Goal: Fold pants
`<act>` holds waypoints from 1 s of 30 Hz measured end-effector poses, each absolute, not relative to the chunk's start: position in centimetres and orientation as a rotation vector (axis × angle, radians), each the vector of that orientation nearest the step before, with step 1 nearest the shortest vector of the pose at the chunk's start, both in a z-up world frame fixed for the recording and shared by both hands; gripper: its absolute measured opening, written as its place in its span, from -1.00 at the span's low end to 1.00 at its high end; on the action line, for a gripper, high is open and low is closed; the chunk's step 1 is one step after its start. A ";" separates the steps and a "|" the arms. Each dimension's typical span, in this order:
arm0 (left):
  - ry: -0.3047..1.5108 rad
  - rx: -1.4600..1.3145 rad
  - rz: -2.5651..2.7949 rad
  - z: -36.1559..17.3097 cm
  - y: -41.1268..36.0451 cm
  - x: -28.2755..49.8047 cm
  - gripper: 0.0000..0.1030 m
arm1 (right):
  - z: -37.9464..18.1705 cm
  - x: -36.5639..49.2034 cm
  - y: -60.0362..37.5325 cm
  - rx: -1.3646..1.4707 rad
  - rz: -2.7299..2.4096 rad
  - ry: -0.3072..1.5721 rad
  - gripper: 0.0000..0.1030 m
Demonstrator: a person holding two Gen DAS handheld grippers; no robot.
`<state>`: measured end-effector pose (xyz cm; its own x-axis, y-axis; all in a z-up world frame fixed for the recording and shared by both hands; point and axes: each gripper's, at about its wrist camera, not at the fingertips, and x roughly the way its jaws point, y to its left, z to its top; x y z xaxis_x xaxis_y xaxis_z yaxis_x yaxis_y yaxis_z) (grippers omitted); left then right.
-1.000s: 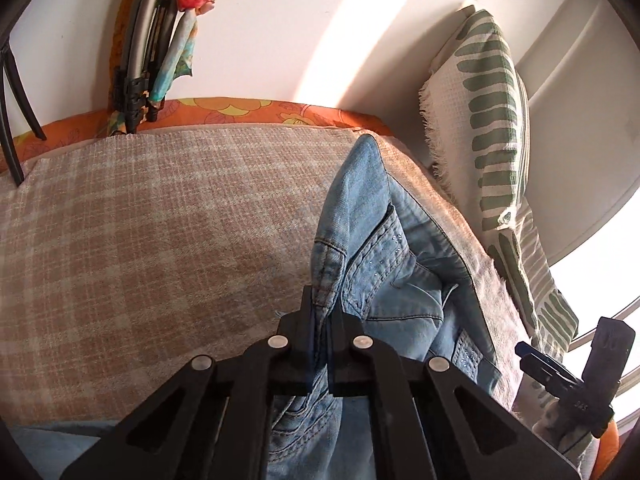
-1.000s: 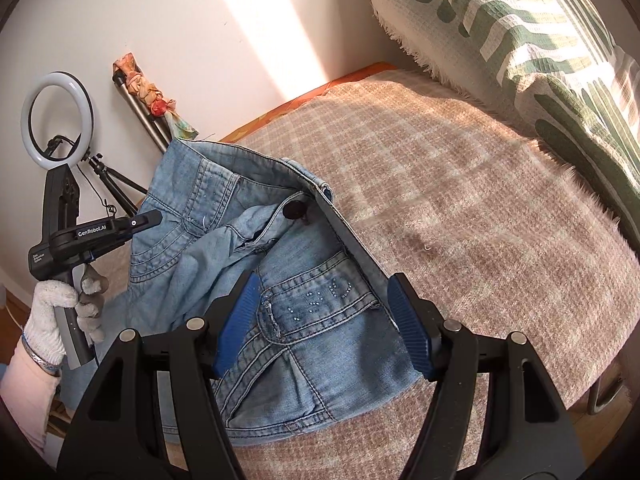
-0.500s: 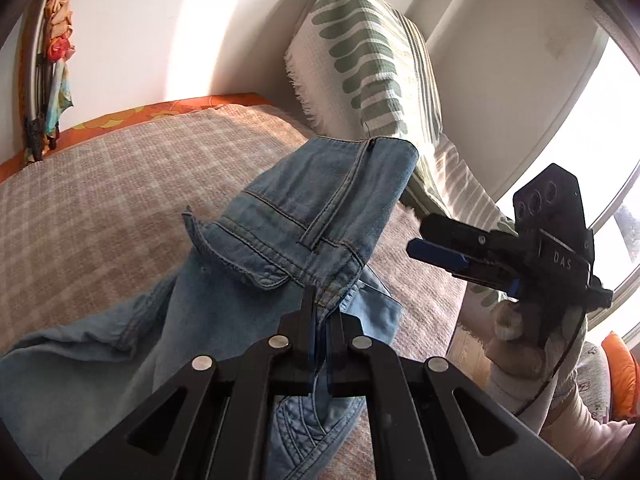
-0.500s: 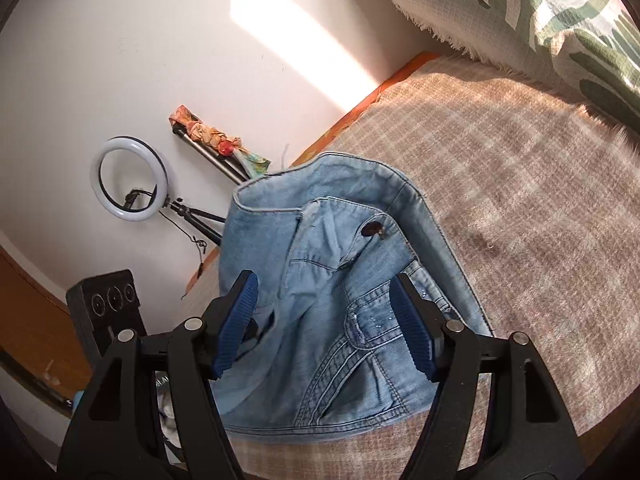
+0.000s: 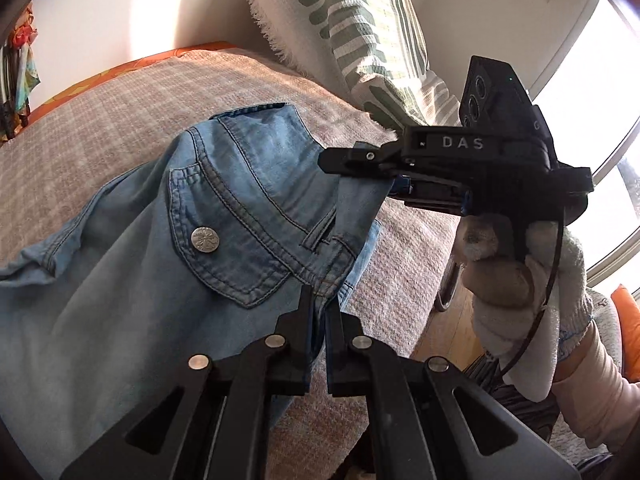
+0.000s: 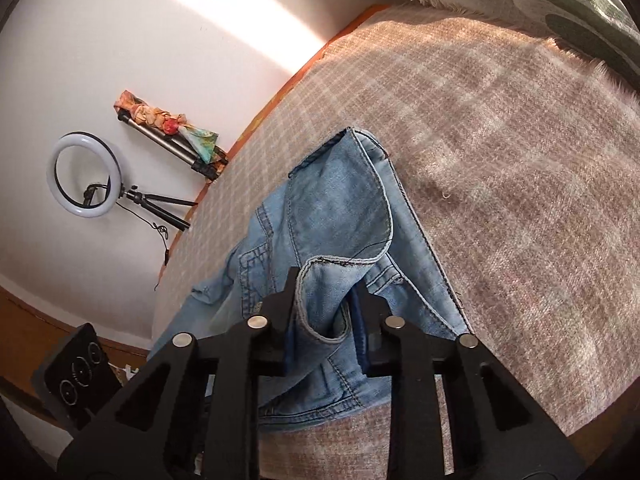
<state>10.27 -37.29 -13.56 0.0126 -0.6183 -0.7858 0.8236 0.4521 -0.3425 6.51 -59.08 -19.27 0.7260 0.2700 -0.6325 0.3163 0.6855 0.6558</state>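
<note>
Gripping the pants (image 5: 132, 280) at the waistband with both grippers over the bed (image 6: 520, 200).
My left gripper (image 5: 318, 316) pinches denim; my right gripper (image 6: 324, 292) seems clamped beside the pocket.

Two black two-finger grippers, left gripper (image 5: 318, 312) and right gripper (image 6: 326, 292), each pinched closed on cloth, the right one held in a white-gloved hand (image 5: 524, 280).

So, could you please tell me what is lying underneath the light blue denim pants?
Under the light blue denim pants lies the beige checked woven blanket, showing all around them. An orange patterned sheet peeks out at the blanket's far edge. Whatever sits directly beneath the denim is covered.
</note>
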 end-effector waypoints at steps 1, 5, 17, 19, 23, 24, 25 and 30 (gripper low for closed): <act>1.070 0.234 -1.137 -13.2 -36.8 10.3 -0.99 | -18.9 6.3 -59.1 0.818 -0.033 0.776 -0.71; 1.055 0.185 -1.075 -11.3 -32.3 11.5 -0.99 | -17.3 5.6 -58.9 0.754 -0.040 0.740 -0.75; 1.126 0.178 -0.928 -15.2 -25.3 12.1 -0.99 | -18.5 5.1 -56.5 0.396 -0.287 0.920 -0.65; 1.155 0.195 -0.930 -16.7 -25.6 11.3 -0.99 | -17.4 4.1 -56.8 0.345 -0.389 0.896 -0.38; 1.155 0.196 -0.936 -18.4 -25.0 10.2 -0.99 | -13.6 3.6 -55.1 0.229 -0.294 0.800 -0.26; 1.145 0.192 -0.928 -18.3 -24.8 10.2 -0.99 | -12.7 4.1 -54.0 0.185 -0.229 0.799 -0.26; 1.134 0.193 -0.911 -18.3 -24.6 10.2 -0.99 | -11.9 4.9 -52.6 0.146 -0.168 0.802 -0.26; 1.038 0.237 -0.861 -16.9 -24.2 10.5 -0.99 | -11.2 10.3 -47.6 0.100 0.099 0.879 -0.26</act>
